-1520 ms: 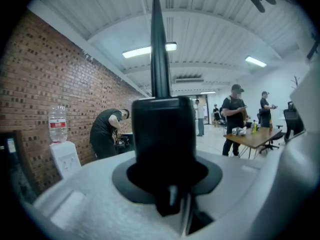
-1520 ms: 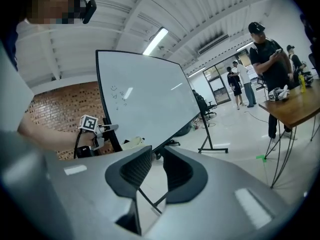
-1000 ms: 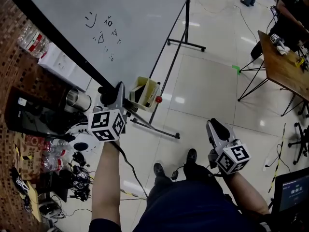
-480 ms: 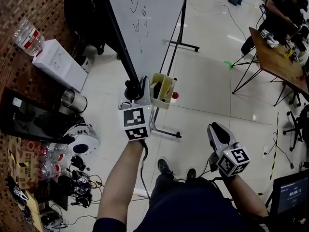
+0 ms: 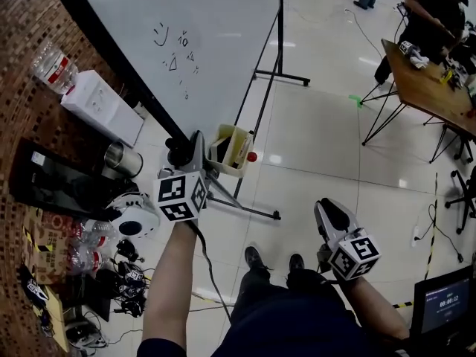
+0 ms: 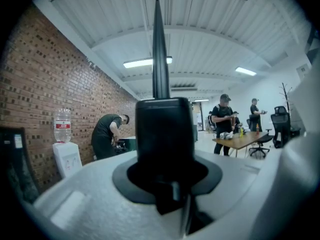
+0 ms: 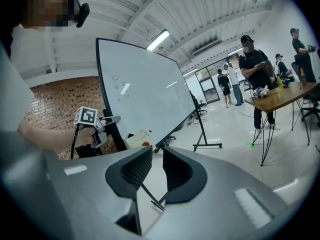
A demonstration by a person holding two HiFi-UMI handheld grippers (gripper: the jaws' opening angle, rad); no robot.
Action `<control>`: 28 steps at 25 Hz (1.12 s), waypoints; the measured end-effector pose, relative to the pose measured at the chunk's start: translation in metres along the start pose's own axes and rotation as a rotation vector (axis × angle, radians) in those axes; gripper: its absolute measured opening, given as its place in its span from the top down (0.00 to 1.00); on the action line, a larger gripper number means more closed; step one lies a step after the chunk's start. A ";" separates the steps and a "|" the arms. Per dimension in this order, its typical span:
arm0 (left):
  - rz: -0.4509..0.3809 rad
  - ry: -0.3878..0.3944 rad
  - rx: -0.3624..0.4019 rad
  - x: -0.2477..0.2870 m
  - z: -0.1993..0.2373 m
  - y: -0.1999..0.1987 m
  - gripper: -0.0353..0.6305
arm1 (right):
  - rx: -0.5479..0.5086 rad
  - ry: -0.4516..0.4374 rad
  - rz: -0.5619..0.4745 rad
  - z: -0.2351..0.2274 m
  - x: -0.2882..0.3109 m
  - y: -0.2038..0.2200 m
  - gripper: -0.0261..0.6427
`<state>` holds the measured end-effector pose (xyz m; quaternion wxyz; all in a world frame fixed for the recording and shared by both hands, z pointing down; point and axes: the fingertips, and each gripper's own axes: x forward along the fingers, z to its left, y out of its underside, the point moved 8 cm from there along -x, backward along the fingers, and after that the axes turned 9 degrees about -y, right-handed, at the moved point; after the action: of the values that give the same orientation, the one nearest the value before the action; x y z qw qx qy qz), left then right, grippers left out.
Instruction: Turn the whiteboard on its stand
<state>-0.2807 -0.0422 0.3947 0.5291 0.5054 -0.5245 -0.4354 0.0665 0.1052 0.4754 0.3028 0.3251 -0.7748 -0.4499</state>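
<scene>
On the whiteboard (image 5: 223, 36), only hand-drawn marks: a smiley, small triangles and loose scribbles, none legible as words. On the water bottle (image 5: 52, 62) by the brick wall, a red label with print too small to read. On the screen (image 5: 446, 303) at lower right, digits too small to make out. On both gripper cubes, black-and-white square markers.

Pinches the board's black frame (image 6: 164, 134) at the lower corner with the left gripper (image 5: 181, 149), pads pressed on the bar, just beside the pale yellow tray (image 5: 227, 155). Holds the right gripper (image 5: 327, 208) low and well apart from the board, jaws slightly spread with nothing between them. Up and to the left of that gripper, the board, slanted on its stand (image 5: 280, 28).
</scene>
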 end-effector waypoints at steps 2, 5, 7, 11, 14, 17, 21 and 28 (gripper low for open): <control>0.006 -0.010 0.007 -0.013 0.003 0.001 0.75 | 0.011 -0.033 -0.002 -0.012 -0.007 -0.001 0.85; 0.010 -0.021 0.011 -0.046 0.007 0.006 0.75 | 0.014 -0.066 -0.008 -0.027 -0.025 -0.003 0.86; 0.001 -0.023 0.011 -0.073 0.009 0.009 0.75 | 0.015 -0.060 -0.024 -0.031 -0.042 0.000 0.86; -0.006 -0.032 0.013 -0.102 0.015 0.020 0.75 | 0.029 -0.037 -0.054 -0.037 -0.053 0.007 0.86; -0.013 -0.034 0.010 -0.119 0.022 0.027 0.75 | 0.021 -0.048 -0.040 -0.020 -0.051 0.017 0.86; -0.013 -0.030 0.002 -0.130 0.017 0.027 0.75 | 0.003 -0.053 -0.017 0.000 -0.052 0.018 0.86; -0.033 -0.016 -0.008 -0.141 0.005 0.018 0.75 | -0.021 -0.024 0.002 0.031 -0.051 0.017 0.86; -0.073 0.026 -0.034 -0.170 -0.014 0.014 0.75 | -0.007 0.072 0.039 0.090 -0.080 0.030 0.86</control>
<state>-0.2799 0.1290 0.3896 0.5282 0.5207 -0.4913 -0.4565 0.0396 0.2244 0.4511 0.3404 0.3249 -0.7680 -0.4344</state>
